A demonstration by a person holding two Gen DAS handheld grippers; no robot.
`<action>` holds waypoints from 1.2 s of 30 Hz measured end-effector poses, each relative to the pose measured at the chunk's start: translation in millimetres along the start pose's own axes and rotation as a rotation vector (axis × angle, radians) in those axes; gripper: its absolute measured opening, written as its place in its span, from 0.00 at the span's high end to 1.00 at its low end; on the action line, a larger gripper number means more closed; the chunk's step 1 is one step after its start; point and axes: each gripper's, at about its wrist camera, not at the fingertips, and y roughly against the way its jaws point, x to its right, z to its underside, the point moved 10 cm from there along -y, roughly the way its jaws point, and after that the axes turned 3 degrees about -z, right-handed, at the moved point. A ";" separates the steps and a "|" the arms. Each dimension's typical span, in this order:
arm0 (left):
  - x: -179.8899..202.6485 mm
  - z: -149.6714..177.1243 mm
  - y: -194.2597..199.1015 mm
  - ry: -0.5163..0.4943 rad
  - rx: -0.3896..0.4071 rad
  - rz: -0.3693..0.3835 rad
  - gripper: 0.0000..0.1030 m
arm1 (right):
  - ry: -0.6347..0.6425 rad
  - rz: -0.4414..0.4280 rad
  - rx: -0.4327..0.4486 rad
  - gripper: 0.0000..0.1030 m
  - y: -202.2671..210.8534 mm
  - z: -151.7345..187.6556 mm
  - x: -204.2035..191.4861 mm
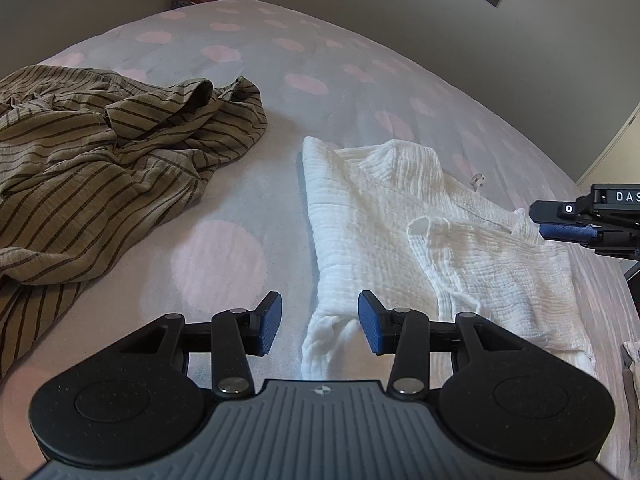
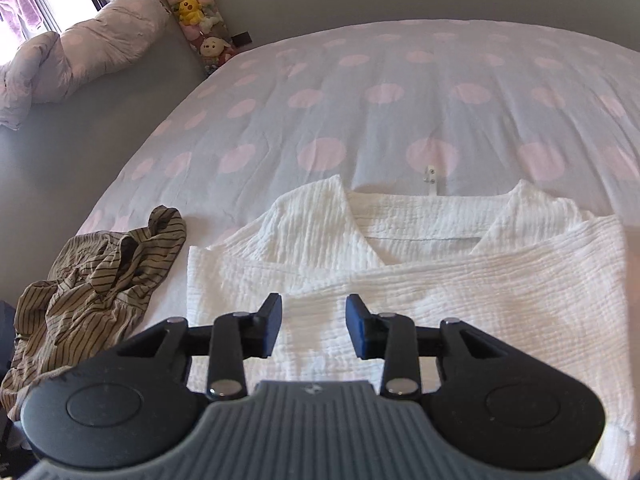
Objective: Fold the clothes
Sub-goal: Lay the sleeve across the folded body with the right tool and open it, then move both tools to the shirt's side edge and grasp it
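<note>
Between the blue pads of the left gripper (image 1: 320,322) lies the near corner of the white crinkled garment (image 1: 420,232), but the jaws stand apart and do not press on it. That garment lies partly folded on the bed cover (image 1: 224,240), pale with pink dots, its sleeve laid across the body. At the right edge of the left wrist view the right gripper (image 1: 576,224) comes in just over the garment's far side; from there its jaws are hard to read. Its own camera shows them parted with nothing pinched, the right gripper (image 2: 314,326) hanging above the white cloth, whose collar opens toward the far side of the bed. A small white tag or clip, perhaps, lies on the cover just beyond the collar (image 2: 431,174). Left of the white garment, apart from it, a striped olive shirt (image 1: 100,152) lies crumpled. Soft toys (image 2: 196,12) stand against the far wall.
</note>
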 end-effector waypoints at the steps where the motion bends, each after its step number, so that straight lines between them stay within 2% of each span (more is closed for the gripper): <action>1: 1.6 0.1 0.6 -0.002 0.001 0.007 0.61 | 0.001 0.015 0.006 0.62 7.8 0.5 7.5; 8: 24.2 3.6 1.6 -0.052 0.010 0.071 0.59 | -0.054 0.158 0.033 0.62 65.0 26.0 89.3; 13: 35.7 11.8 -4.6 -0.112 -0.013 0.067 0.59 | -0.104 0.262 0.008 0.63 95.3 69.5 152.2; 18: 34.4 22.3 -8.5 -0.170 -0.042 0.016 0.59 | -0.158 0.295 -0.042 0.63 119.9 123.0 190.1; 21: 38.2 31.9 -0.9 -0.193 -0.068 0.037 0.59 | -0.169 0.260 -0.073 0.63 136.6 153.8 200.9; 25: 59.5 56.1 17.0 -0.249 -0.118 0.148 0.59 | -0.123 0.173 -0.090 0.63 162.9 180.9 191.3; 31: 102.0 84.4 56.1 -0.398 -0.162 0.275 0.59 | 0.000 0.038 -0.105 0.62 201.4 205.3 160.3; 33: 112.3 94.1 72.4 -0.456 -0.186 0.292 0.59 | 0.053 -0.003 -0.114 0.61 212.5 213.8 148.6; 36: 121.7 110.1 96.7 -0.582 -0.224 0.278 0.59 | 0.160 -0.059 -0.143 0.58 225.0 228.8 128.2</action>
